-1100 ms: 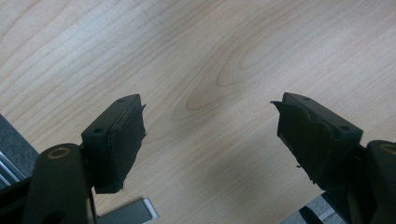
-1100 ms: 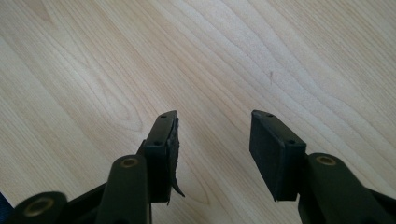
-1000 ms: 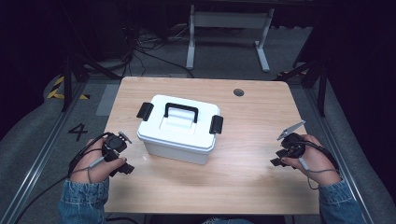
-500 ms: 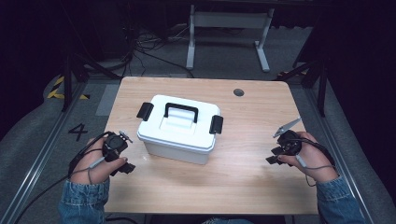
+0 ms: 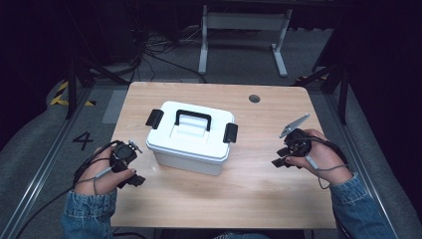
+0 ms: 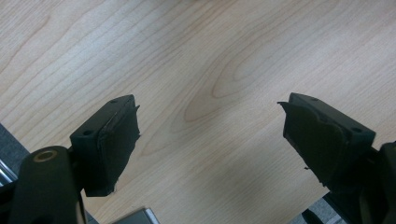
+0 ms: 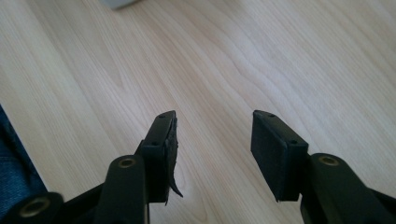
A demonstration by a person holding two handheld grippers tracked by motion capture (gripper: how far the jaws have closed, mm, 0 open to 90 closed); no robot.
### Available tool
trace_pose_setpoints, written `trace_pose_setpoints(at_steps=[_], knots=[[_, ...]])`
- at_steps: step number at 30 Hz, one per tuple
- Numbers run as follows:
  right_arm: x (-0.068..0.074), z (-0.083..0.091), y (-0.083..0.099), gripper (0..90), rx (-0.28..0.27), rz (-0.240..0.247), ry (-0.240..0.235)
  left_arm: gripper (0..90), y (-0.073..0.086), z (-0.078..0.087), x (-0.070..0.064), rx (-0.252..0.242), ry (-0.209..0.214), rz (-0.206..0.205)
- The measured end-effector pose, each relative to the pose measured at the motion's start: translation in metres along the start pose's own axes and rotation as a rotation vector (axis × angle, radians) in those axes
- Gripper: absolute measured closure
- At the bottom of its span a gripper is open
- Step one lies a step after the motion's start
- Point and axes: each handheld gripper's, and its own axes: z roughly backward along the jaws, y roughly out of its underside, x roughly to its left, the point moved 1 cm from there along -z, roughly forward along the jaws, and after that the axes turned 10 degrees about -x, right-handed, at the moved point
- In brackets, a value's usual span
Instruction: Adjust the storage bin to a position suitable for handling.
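Note:
A white lidded box (image 5: 191, 137) with a black top handle (image 5: 192, 118) and a black latch on each end stands in the middle of the wooden table (image 5: 249, 191). My left gripper (image 5: 133, 180) rests low by the box's left end, held in a hand. In the left gripper view its jaws stand wide apart over bare wood, my left gripper (image 6: 210, 140) open. My right gripper (image 5: 279, 160) hovers to the right of the box, a grey plate on top. In the right gripper view the jaws are parted over bare wood, my right gripper (image 7: 212, 147) open and holding nothing.
A small round hole (image 5: 254, 98) sits in the table near its far edge. Beyond the table a white metal frame (image 5: 244, 30) stands on the floor among cables. A corner of the box (image 7: 119, 3) peeks in at the top of the right gripper view.
My right gripper has shifted left, toward the box, and slightly away from the front edge. The left gripper has stayed about where it was.

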Motion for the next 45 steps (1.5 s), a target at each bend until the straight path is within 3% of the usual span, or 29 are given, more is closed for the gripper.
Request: trace_pose_setpoints(at_steps=[3,8,13,15,23,28,29,33,36,42,43,45], knots=[[0.002,0.003,-0.014,52.4,-0.01,0.013,-0.005,19.6,0.001,0.001,0.0,-0.008,0.006,0.004],[0.002,0.005,-0.03,52.7,-0.029,0.015,-0.016,19.9,-0.003,0.003,0.006,-0.032,-0.042,-0.014],[0.003,0.005,-0.044,52.7,-0.03,0.029,-0.022,21.0,-0.006,0.007,0.013,-0.028,-0.074,0.043],[0.004,0.005,-0.05,52.8,-0.032,0.034,-0.026,21.1,-0.006,0.008,0.015,-0.028,-0.08,0.045],[0.008,0.003,-0.078,52.9,-0.05,0.068,-0.039,23.2,-0.006,0.009,0.015,-0.027,-0.064,0.057],[0.013,0.001,-0.101,52.5,-0.064,0.101,-0.048,22.8,-0.004,0.01,0.015,-0.053,-0.057,0.052],[0.014,0.001,-0.104,52.4,-0.067,0.104,-0.05,22.8,-0.003,0.01,0.013,-0.057,-0.046,0.072],[0.017,0.0,-0.117,52.1,-0.072,0.12,-0.056,22.7,-0.003,0.01,0.015,-0.055,-0.056,0.046],[0.019,-0.002,-0.127,51.7,-0.082,0.13,-0.061,22.7,-0.003,0.009,0.015,-0.061,-0.053,0.059],[0.025,-0.008,-0.148,50.6,-0.105,0.148,-0.076,22.7,-0.004,0.008,0.016,-0.051,-0.052,0.046],[0.027,-0.01,-0.151,50.6,-0.108,0.153,-0.081,22.6,-0.004,0.007,0.014,-0.051,-0.043,0.062],[0.031,-0.015,-0.162,50.6,-0.113,0.161,-0.098,22.6,-0.005,0.007,0.015,-0.049,-0.045,0.049]])
